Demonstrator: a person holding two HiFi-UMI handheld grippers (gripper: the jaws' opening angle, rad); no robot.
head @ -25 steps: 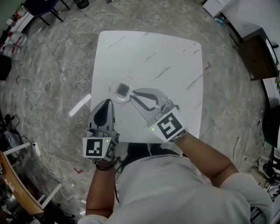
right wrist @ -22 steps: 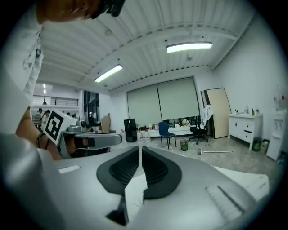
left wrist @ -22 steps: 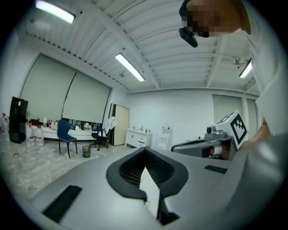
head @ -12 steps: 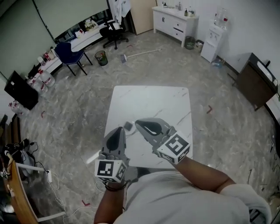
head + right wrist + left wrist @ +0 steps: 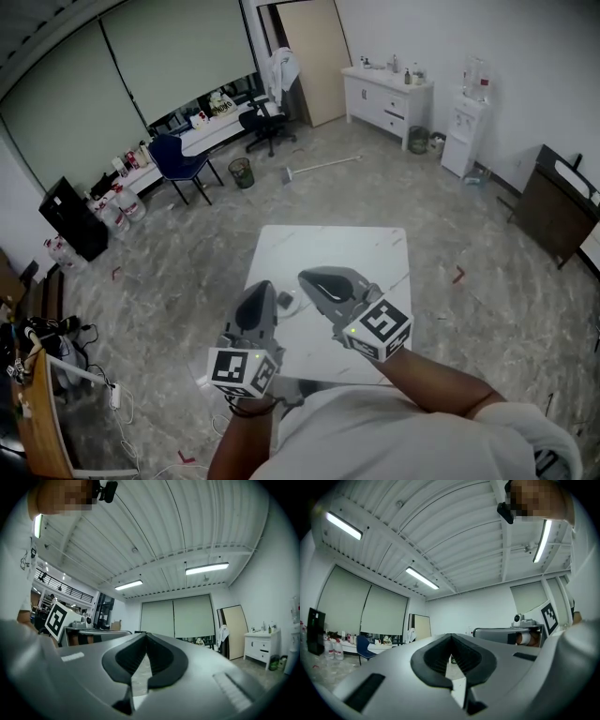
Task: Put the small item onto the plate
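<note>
The white table (image 5: 356, 258) lies ahead of me, with both grippers held up over its near edge. My left gripper (image 5: 262, 290) is shut and holds nothing. My right gripper (image 5: 306, 277) is also shut and empty, its marker cube toward me. Between the two tips a bit of the pale plate (image 5: 287, 303) shows on the table; the small item is too small to make out here. In the left gripper view the left gripper (image 5: 457, 681) points level across the room, its pads together. The right gripper (image 5: 136, 682) does the same in the right gripper view.
A grey stone floor (image 5: 187, 272) surrounds the table. Far off stand a blue chair (image 5: 183, 161), a black office chair (image 5: 261, 127), a white cabinet (image 5: 388, 92), a water dispenser (image 5: 466, 122) and a dark desk (image 5: 553, 211). Cables lie on the floor at the left.
The head view has swung up from the tabletop to the room. The right gripper's jaws, open beside the plate a second ago, have shut. Both grippers have drawn back from the plate.
</note>
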